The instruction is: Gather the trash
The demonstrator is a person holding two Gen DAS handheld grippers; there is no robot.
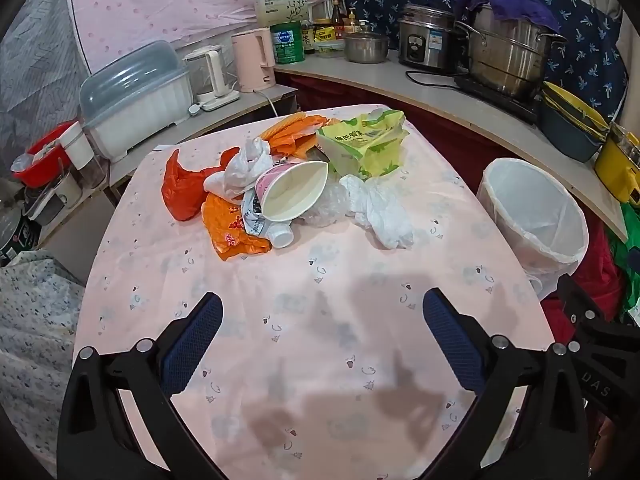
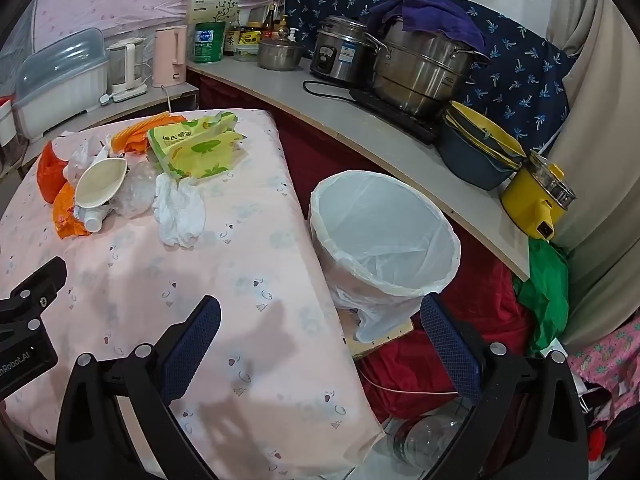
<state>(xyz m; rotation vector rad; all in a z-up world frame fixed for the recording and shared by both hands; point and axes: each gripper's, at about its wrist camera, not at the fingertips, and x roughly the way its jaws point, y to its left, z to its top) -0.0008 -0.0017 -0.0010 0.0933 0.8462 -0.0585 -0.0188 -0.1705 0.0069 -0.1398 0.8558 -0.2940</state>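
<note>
I'm over a table draped in a pale pink printed cloth, filling most of the left wrist view. Beyond it, a curved counter runs along the far and right side, backed by navy patterned fabric and pink dotted fabric. On the counter: a big steel steamer pot with a purple cloth on top, a rice cooker, a pink kettle, a covered dish rack far left. Right of the table, lower down, stands a bin lined with a white bag, nothing visible inside. The trash pile sits at the table's far middle: yellow-green packet, orange bags, crushed paper cup on its side, crumpled white tissue at the pile's near right edge. My left gripper hangs above bare cloth near me, fingers spread wide, holding nothing. My right gripper straddles the table's right edge, also spread apart and unloaded.
</note>
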